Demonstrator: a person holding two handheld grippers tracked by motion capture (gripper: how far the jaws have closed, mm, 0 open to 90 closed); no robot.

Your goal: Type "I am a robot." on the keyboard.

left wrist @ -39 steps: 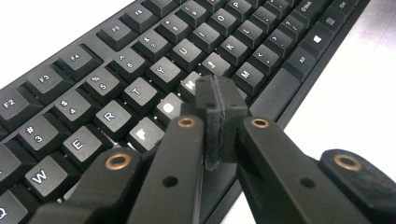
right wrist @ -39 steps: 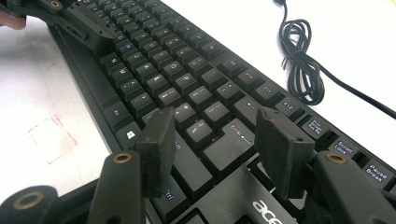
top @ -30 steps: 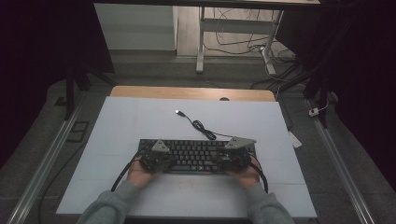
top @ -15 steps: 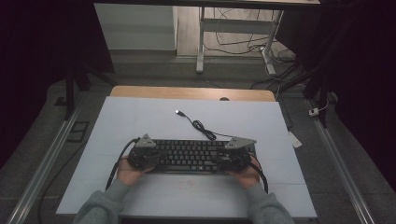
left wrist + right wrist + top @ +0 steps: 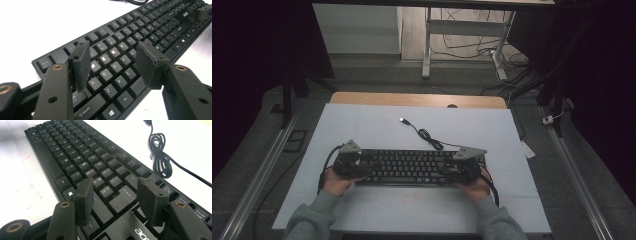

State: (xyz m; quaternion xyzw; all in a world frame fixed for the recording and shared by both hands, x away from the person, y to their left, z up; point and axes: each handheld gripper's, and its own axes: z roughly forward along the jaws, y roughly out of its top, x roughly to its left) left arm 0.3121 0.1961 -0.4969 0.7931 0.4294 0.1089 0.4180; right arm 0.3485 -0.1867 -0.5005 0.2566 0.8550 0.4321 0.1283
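A black keyboard (image 5: 407, 167) lies flat on the white table top, with its coiled cable (image 5: 427, 135) running back to a USB plug (image 5: 403, 120). My left gripper (image 5: 363, 163) is over the keyboard's left end. In the left gripper view its jaws (image 5: 112, 50) stand apart above the letter keys (image 5: 113, 66); they have just been opening, with nothing between them. My right gripper (image 5: 451, 172) is at the keyboard's right end. The right gripper view shows it open (image 5: 115, 182) over the Enter key (image 5: 123, 198), gripping nothing, with the cable (image 5: 160, 157) beyond.
The white board (image 5: 362, 125) has bare room behind and in front of the keyboard. A wooden strip (image 5: 412, 99) runs along its far edge. Metal rails (image 5: 257, 175) flank the table, and desk legs and floor cables (image 5: 472, 45) lie beyond.
My left gripper has slid left along the keyboard from near its middle-left to the left end, and its jaws have opened. The right gripper and the keyboard have stayed put.
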